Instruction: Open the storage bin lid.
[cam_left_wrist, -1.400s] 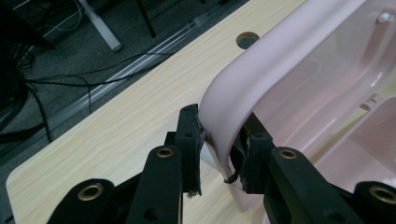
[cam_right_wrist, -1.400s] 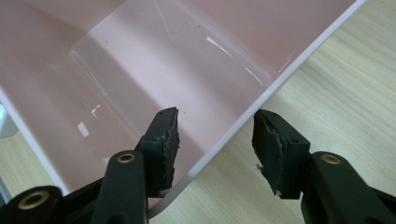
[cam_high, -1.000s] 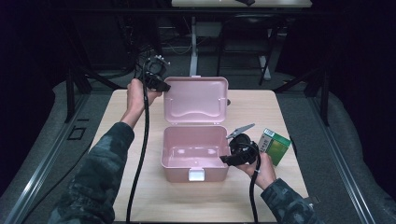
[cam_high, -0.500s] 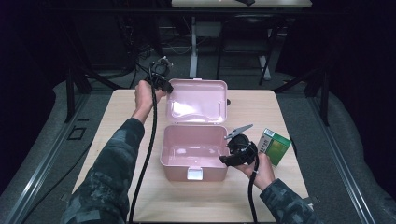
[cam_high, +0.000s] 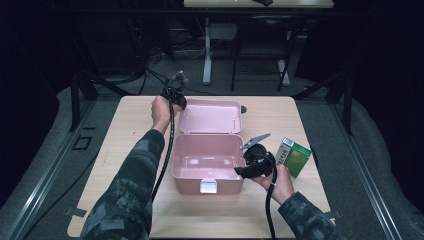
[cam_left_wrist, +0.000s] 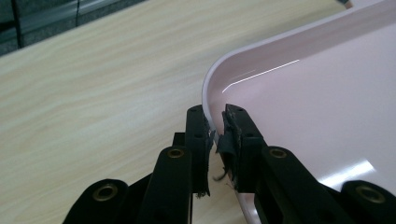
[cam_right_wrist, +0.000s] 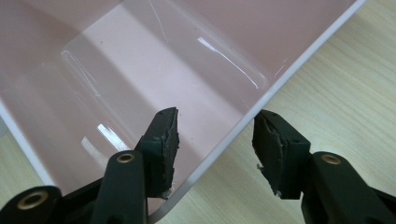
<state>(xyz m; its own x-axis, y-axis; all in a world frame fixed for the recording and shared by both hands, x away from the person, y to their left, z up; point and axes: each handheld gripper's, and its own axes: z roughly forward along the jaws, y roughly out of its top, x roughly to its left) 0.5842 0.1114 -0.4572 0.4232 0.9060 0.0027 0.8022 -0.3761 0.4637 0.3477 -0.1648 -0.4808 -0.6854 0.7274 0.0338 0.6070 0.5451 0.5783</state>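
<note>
The high view is dim around its edges, the room behind nearly black, while the wooden table (cam_high: 125, 150) at centre is evenly lit from above. Shadows there are soft and short. In both gripper views the light is bright; white streaks of glare lie on the glossy pink box (cam_right_wrist: 154, 60). The black jaws at the bottom are slightly soft.

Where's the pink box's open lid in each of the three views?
High view: the lid lies flat behind the box, upper centre, with the left gripper at its left corner.
Left gripper view: right half; the jaws clamp its rounded corner rim.
Right gripper view: not identifiable; the jaws straddle a pink wall.
Shared landmark: the wooden table.
</note>
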